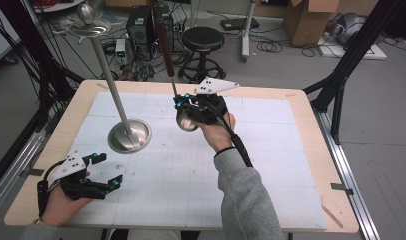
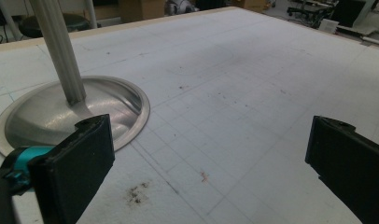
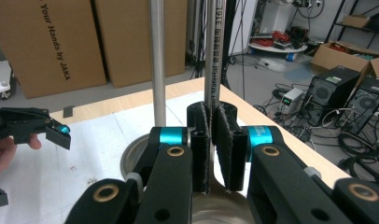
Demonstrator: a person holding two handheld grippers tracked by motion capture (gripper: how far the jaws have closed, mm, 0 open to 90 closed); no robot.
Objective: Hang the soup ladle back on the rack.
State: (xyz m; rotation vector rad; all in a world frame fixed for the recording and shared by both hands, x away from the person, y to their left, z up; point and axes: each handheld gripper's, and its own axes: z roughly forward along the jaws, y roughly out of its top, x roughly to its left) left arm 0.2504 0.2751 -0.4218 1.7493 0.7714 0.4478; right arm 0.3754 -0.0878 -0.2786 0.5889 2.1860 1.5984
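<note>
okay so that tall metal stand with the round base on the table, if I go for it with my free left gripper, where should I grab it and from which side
Take the stand by its thin pole, low down, just above the domed base. The pole is narrow enough for the jaws; the base is wide, flat and sloped, so it offers no purchase. Come in level from the near left, where the open left gripper already faces it.

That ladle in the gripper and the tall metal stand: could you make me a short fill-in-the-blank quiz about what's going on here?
1. The right gripper is shut on the thin handle of a ____.
2. The left gripper has its jaws ____, holding nothing.
3. The metal stand rests on the table on a round ____.
4. The ladle is held with its bowl at the ____ end.

Missing words: ladle; open; base; lower
</note>
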